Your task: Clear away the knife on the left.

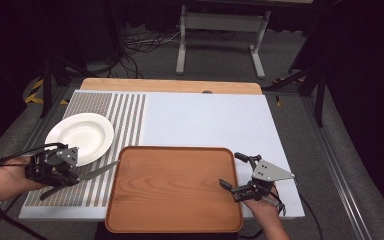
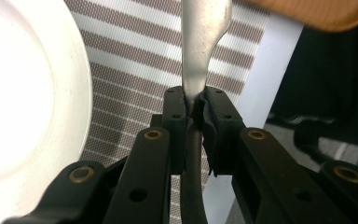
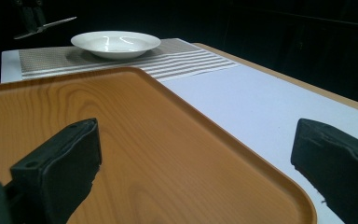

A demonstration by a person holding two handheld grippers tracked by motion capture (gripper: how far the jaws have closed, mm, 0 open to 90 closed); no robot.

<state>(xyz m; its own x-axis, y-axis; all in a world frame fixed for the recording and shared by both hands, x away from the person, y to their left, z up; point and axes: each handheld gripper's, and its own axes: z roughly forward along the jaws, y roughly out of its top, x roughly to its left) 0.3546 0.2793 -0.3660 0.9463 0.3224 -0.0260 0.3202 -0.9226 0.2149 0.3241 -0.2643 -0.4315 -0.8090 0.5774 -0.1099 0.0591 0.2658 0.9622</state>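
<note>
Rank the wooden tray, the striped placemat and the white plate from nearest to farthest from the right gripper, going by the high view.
From the right gripper:
1. Wooden tray: right beside it, one jaw over the tray's right edge.
2. Striped placemat: beyond the tray's left side.
3. White plate: farthest, on the placemat's far left part.

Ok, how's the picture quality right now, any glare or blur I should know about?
High view: even light on the table, dark surroundings. Left gripper view: the plate is blown out white, the knife glints, the jaws look soft. Right gripper view: highlights on the plate, near jaws blurred, background black.
</note>
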